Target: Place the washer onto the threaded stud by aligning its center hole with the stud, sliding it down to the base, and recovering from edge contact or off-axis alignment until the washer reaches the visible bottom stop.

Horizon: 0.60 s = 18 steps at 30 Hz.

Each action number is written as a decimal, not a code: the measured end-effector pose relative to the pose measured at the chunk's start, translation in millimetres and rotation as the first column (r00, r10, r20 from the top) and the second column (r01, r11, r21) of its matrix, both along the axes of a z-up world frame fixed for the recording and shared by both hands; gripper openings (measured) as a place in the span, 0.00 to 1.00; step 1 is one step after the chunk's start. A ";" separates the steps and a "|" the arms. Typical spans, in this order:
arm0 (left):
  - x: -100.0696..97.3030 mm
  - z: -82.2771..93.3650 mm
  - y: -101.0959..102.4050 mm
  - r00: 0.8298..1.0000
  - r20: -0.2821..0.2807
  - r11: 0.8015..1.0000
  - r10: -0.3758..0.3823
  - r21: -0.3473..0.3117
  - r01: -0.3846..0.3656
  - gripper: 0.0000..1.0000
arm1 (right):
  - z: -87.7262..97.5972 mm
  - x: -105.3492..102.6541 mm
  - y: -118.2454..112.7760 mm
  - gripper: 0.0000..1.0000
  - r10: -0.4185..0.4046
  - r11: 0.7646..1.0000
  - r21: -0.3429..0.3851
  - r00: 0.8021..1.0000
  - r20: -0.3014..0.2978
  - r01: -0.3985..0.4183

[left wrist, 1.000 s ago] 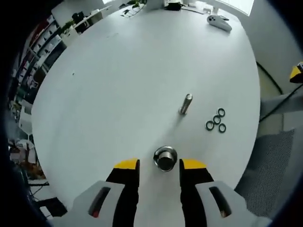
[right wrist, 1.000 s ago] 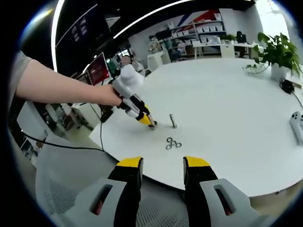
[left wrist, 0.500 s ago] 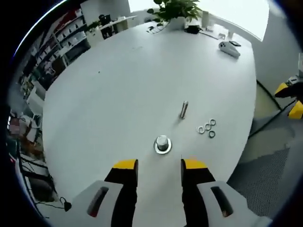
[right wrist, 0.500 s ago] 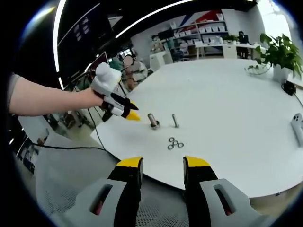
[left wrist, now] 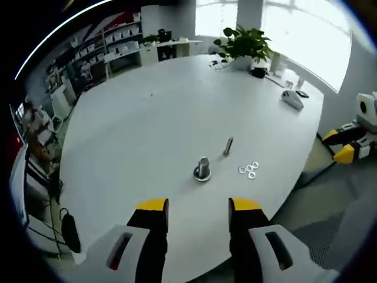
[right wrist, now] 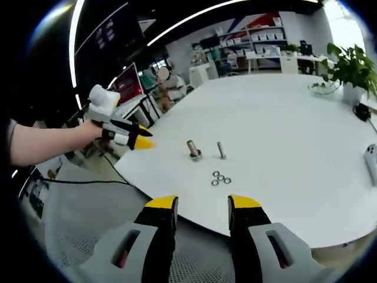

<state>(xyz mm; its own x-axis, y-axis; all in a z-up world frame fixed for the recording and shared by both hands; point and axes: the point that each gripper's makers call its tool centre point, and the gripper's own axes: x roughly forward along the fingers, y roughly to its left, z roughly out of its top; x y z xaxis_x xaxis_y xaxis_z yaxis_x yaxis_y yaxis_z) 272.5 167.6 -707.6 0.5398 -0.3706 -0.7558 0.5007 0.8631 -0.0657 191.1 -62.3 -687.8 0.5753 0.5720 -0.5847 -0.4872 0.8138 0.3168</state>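
Both grippers are off the white round bench (left wrist: 147, 118), jaws spread, nothing held.

Left gripper (left wrist: 191, 209): the short upright threaded steel stud on its round flanged base (left wrist: 202, 169) sits dead ahead, past the bench edge, well apart from the jaws. The cluster of small steel ring washers (left wrist: 248, 170) lies ahead and to the right of it, flat on the bench. A second slim metal pin (left wrist: 228, 145) stands beyond the stud.

Right gripper (right wrist: 201, 209): washers (right wrist: 221, 177) almost straight ahead, nearer than the stud (right wrist: 193, 150), which is up-left.

My read: the right gripper has the shorter, straighter line to the washers. The stud axis is vertical, so the washer must go on level from above.
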 end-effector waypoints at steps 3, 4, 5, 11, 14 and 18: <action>-9.5 3.8 6.4 0.999 0.023 0.999 0.039 -0.026 -0.038 0.40 | -0.5 -0.2 0.4 0.36 0.005 1.000 -0.004 1.000 -0.001 -0.005; -13.9 5.7 7.5 0.998 0.031 0.998 0.050 -0.038 -0.048 0.40 | -0.5 -0.3 0.6 0.36 0.006 1.000 -0.003 1.000 -0.001 -0.006; -15.6 6.2 8.0 0.998 0.032 0.998 0.052 -0.041 -0.051 0.40 | -0.4 -0.6 1.2 0.36 0.008 1.000 -0.002 1.000 0.000 -0.008; -32.6 22.0 16.9 0.995 0.069 0.996 0.074 -0.054 -0.071 0.39 | -0.9 -1.8 2.7 0.36 0.020 1.000 -0.007 1.000 -0.001 -0.020; -40.0 28.8 21.9 0.992 0.080 0.993 0.093 -0.079 -0.087 0.42 | -1.9 -2.6 3.4 0.36 0.029 0.999 -0.013 1.000 -0.003 -0.029; -47.7 31.0 25.2 0.990 0.083 0.989 0.113 -0.101 -0.104 0.44 | -2.0 -2.3 2.7 0.36 0.027 1.000 -0.013 1.000 -0.004 -0.027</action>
<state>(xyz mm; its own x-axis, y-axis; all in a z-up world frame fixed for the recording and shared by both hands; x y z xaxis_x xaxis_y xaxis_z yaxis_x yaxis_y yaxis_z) 224.9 192.8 -676.6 0.6440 -0.3750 -0.6668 0.4118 0.9045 -0.1110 188.9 -59.6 -689.8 0.5573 0.5798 -0.5943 -0.5077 0.8043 0.3087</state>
